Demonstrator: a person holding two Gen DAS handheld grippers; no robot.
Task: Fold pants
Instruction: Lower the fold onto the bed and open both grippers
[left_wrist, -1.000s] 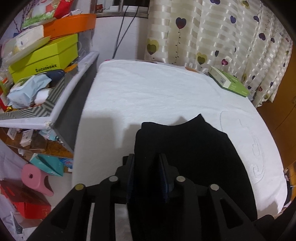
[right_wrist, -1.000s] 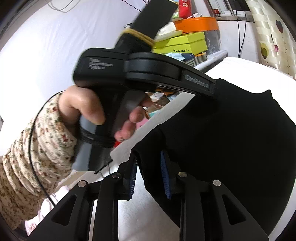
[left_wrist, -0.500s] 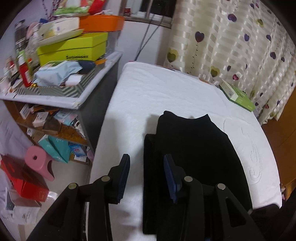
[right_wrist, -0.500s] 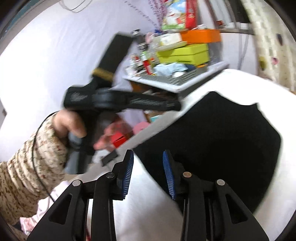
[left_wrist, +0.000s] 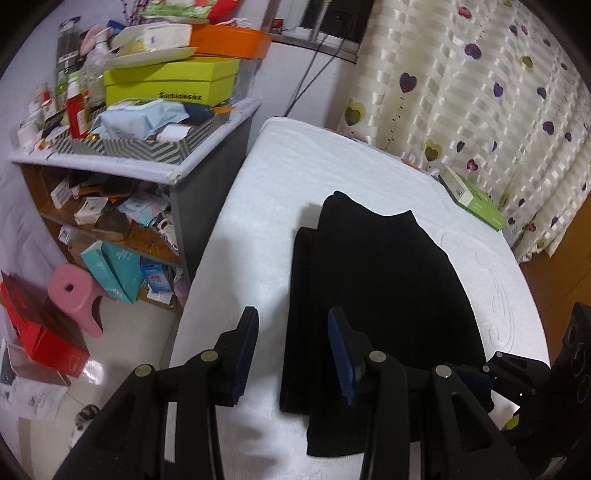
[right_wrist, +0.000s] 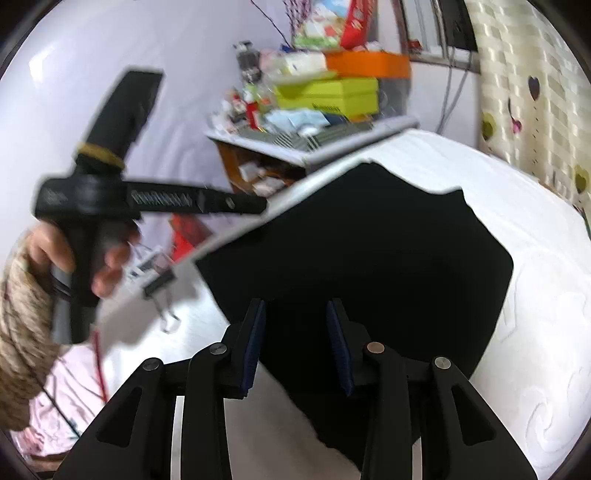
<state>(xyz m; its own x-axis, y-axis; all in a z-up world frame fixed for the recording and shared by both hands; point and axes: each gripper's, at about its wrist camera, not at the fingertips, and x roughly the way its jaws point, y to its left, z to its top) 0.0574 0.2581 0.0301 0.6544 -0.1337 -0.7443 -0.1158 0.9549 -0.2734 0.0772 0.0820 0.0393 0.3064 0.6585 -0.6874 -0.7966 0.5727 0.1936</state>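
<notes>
Black pants (left_wrist: 380, 288) lie folded flat on the white towel-covered bed (left_wrist: 332, 166), near its front edge; they also show in the right wrist view (right_wrist: 369, 258). My left gripper (left_wrist: 293, 350) is open and empty, raised above the pants' left edge. My right gripper (right_wrist: 295, 347) is open and empty, above the pants' near edge. The left gripper's body, held in a hand, shows at the left of the right wrist view (right_wrist: 147, 201).
A cluttered shelf unit (left_wrist: 147, 147) with yellow-green (left_wrist: 166, 86) and orange (left_wrist: 229, 42) boxes stands left of the bed. A green box (left_wrist: 472, 197) lies at the bed's far right by the heart curtain (left_wrist: 480, 92). A pink stool (left_wrist: 74, 295) and red box (left_wrist: 40, 332) are on the floor.
Both grippers have opened and let go of the pants, then lifted back. The pants now lie folded on the bed.
</notes>
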